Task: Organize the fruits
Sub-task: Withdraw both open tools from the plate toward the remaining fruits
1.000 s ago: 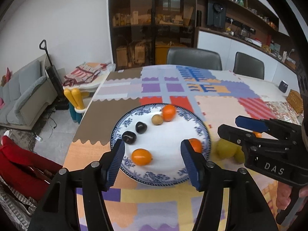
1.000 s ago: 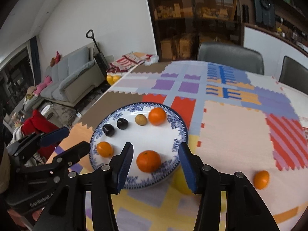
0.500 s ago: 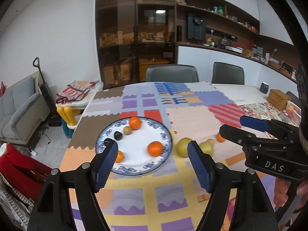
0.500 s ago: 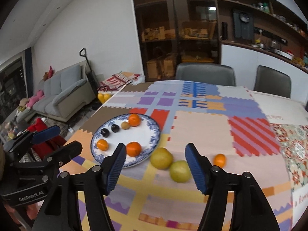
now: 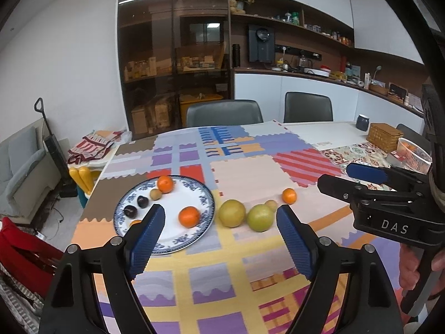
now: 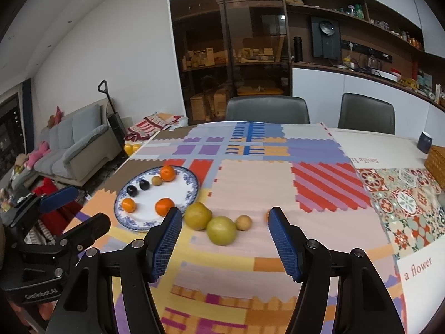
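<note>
The left hand-held gripper (image 5: 219, 224) hangs above the tabletop (image 5: 250, 172) with its jaws opening wide and nothing between its blue pads, touching nothing. Below it, from left to right, the blue-rimmed plate (image 5: 207, 194) carries two dark plums, three oranges and a small brown fruit, and just beside its rim lie two yellow-green fruits (image 5: 232, 213), another small brown fruit and a lone orange (image 5: 289, 195). The right hand-held gripper (image 6: 224, 218) is also parted and empty, clear of the fruit.
</note>
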The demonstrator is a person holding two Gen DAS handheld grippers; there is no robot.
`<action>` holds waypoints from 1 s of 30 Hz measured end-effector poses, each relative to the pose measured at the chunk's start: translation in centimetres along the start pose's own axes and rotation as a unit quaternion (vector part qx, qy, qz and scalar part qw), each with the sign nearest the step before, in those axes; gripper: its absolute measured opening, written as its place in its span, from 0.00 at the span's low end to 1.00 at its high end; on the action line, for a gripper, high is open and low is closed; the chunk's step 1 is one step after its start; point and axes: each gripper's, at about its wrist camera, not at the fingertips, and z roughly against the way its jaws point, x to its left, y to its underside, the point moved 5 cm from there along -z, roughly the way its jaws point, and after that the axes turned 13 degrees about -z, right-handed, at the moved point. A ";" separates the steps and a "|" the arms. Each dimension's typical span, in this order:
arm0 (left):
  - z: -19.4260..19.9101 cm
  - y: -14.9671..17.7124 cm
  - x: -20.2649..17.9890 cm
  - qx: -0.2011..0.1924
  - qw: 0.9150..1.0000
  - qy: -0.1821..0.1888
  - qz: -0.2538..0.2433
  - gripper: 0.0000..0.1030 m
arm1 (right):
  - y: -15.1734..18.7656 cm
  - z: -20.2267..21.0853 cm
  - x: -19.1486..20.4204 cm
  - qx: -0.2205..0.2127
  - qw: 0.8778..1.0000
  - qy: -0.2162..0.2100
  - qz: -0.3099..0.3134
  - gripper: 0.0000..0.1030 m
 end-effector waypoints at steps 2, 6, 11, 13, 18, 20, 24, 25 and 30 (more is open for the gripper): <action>-0.1 -0.1 -0.5 -0.005 1.000 -0.001 -0.001 0.80 | 0.1 0.1 -0.7 -0.001 1.000 0.005 0.002 0.64; -0.7 -0.1 -1.7 -0.006 1.000 0.000 0.006 0.81 | 0.3 0.0 -1.8 0.003 1.000 0.012 0.006 0.63; -2.4 0.3 -3.3 0.010 1.000 0.010 0.025 0.81 | 0.4 -0.3 -3.5 0.008 1.000 0.018 0.018 0.63; -3.2 0.5 -3.8 0.018 0.999 0.012 0.028 0.81 | 0.4 -0.7 -4.1 0.013 0.999 0.017 0.023 0.64; -5.5 1.0 -5.2 0.042 0.999 0.012 0.032 0.81 | 0.4 -2.2 -5.7 0.026 0.998 0.020 0.046 0.63; -6.3 1.1 -5.5 0.050 0.998 0.011 0.032 0.81 | 0.4 -2.7 -6.0 0.031 0.998 0.017 0.053 0.63; -8.3 1.4 -6.1 0.071 0.997 0.010 0.033 0.81 | 0.4 -4.4 -6.7 0.047 0.997 0.008 0.067 0.63; -8.8 1.4 -6.1 0.075 0.997 0.009 0.033 0.81 | 0.5 -5.0 -6.8 0.052 0.996 0.004 0.069 0.63; -11.2 1.8 -6.4 0.096 0.994 0.013 0.049 0.81 | 0.8 -7.5 -7.5 0.079 0.993 -0.006 0.083 0.63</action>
